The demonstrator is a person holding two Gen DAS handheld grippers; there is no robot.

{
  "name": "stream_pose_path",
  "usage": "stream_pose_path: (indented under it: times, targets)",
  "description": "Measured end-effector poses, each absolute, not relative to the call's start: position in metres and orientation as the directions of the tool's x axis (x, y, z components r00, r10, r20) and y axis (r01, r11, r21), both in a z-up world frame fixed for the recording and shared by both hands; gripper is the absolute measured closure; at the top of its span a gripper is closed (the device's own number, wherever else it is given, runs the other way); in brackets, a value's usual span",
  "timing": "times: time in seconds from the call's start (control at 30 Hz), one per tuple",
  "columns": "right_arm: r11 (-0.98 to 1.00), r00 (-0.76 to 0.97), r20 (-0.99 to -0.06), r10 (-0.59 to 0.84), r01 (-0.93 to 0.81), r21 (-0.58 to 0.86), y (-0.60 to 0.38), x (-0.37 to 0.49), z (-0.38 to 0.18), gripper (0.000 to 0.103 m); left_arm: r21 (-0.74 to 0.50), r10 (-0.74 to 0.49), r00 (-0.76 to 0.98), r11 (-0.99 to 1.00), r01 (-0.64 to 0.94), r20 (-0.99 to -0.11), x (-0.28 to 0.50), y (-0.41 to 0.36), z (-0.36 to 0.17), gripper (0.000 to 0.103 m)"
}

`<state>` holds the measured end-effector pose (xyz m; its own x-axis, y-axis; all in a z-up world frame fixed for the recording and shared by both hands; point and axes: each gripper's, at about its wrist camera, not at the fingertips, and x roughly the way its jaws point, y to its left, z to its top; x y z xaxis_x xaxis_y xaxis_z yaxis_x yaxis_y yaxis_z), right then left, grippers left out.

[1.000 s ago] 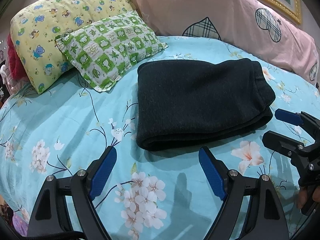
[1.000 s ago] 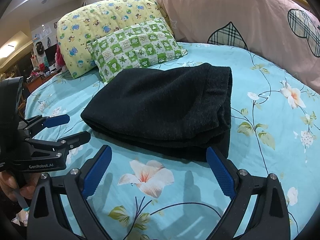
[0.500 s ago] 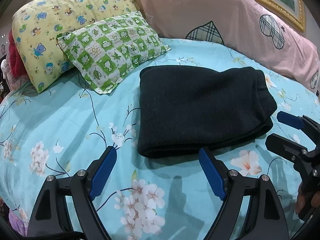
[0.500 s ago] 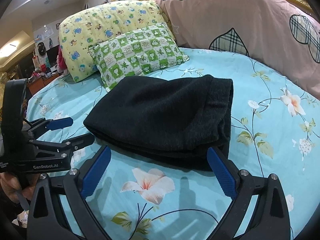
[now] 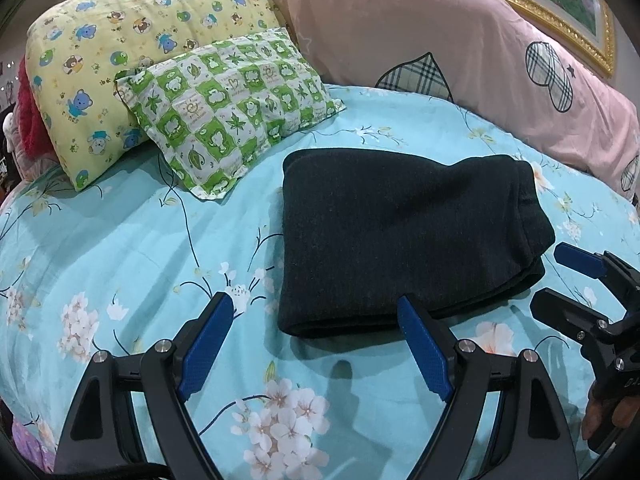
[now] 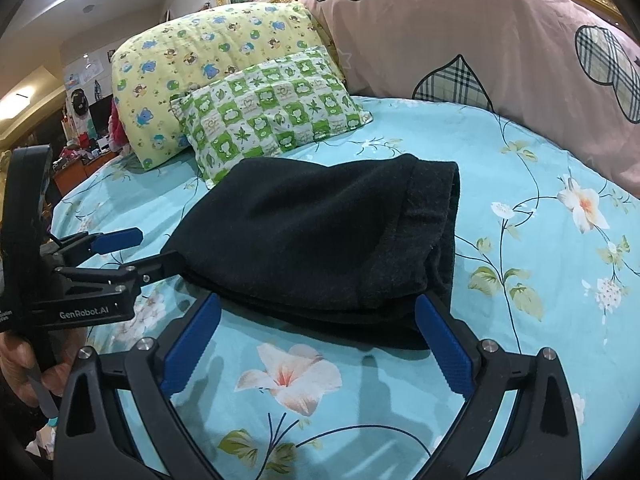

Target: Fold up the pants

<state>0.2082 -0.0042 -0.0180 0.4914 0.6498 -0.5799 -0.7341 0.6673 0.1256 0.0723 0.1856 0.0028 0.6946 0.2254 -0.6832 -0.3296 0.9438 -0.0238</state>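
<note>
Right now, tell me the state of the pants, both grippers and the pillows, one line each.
Black pants: folded into a compact stack, flat on the bedsheet.
Left gripper: open, empty.
Right gripper: open, empty.
Green checked pillow: leaning on the yellow pillow.
Pink pillow: propped at the headboard.

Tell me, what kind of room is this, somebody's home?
Most likely a bedroom in a home. The folded black pants lie on a bed with a floral turquoise sheet, pillows are stacked at its head, and a gilt-framed picture hangs behind them.
</note>
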Motion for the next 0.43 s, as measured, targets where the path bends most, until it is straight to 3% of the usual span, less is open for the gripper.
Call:
stream_pose_path:
  times: [0.43]
  targets:
    - [0.671,0.495,-0.578,0.649,-0.731,0.127,-0.0054,0.2094,-0.0154,0.005,-0.04,0.203,0.692,0.947,-0.318,-0.693,0.0769,0.1878,0.0026,0.018]
